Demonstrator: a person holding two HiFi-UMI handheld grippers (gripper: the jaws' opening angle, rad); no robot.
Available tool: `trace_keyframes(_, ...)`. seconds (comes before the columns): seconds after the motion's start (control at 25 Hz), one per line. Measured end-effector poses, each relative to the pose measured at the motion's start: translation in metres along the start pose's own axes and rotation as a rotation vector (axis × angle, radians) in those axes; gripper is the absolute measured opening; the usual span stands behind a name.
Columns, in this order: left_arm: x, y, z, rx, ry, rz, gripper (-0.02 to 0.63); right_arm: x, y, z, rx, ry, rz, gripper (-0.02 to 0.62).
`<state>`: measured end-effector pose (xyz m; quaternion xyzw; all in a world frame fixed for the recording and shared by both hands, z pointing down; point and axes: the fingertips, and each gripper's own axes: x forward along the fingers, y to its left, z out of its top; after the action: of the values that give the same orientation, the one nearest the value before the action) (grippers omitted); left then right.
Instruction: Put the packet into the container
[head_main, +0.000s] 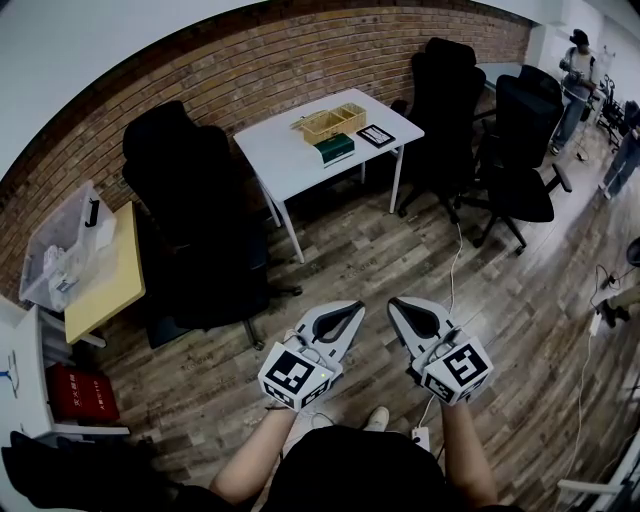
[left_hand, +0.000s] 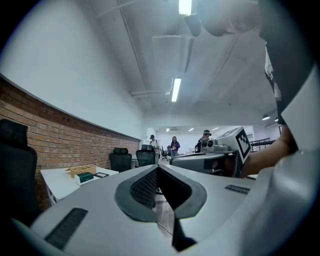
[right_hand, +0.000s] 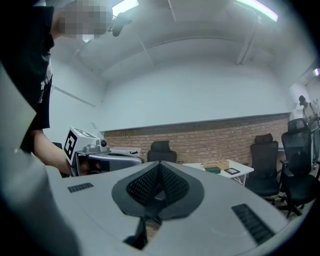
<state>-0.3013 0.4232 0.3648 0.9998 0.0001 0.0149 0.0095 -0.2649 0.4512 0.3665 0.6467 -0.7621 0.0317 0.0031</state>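
Note:
A white table (head_main: 290, 160) stands across the room by the brick wall. On it are a wooden container (head_main: 333, 121), a dark green packet (head_main: 334, 148) just in front of it, and a flat black item (head_main: 376, 135). Both grippers are held side by side over the wooden floor, well short of the table. My left gripper (head_main: 356, 305) is shut and empty, and so is my right gripper (head_main: 392, 302). From the left gripper view the packet (left_hand: 85, 177) lies far off at the left; the right gripper view has the packet (right_hand: 213, 170) beyond the closed jaws, to the right.
Black office chairs (head_main: 190, 200) stand left of the table, and more chairs (head_main: 510, 150) to its right. A yellow side table (head_main: 105, 275) carries a clear plastic box (head_main: 62, 250). Cables (head_main: 455, 260) run over the floor. A person (head_main: 578, 70) stands at the far right.

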Motion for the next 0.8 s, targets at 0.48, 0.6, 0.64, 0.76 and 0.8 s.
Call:
trace_keyframes(0.48, 0.022, -0.014, 0.0, -0.034, -0.016, 0.055, 0.008, -0.02, -0.017, -0.006, 0.014, 0.0, 0.042, 0.005)
trace_keyframes(0.6, 0.032, -0.022, 0.0, -0.031, -0.015, 0.068, 0.008, -0.03, -0.025, -0.008, 0.018, -0.005, 0.054, 0.005)
trace_keyframes(0.64, 0.036, -0.025, -0.001, -0.029, -0.014, 0.072, 0.008, -0.034, -0.028, -0.009, 0.02, -0.006, 0.057, 0.005)
trace_keyframes(0.76, 0.044, -0.038, -0.007, -0.026, -0.005, 0.086, 0.008, -0.047, -0.038, -0.018, 0.034, -0.005, 0.066, 0.005)
trace_keyframes(0.8, 0.045, -0.041, -0.011, -0.028, 0.002, 0.093, 0.008, -0.05, -0.041, -0.021, 0.043, -0.003, 0.07, 0.005)
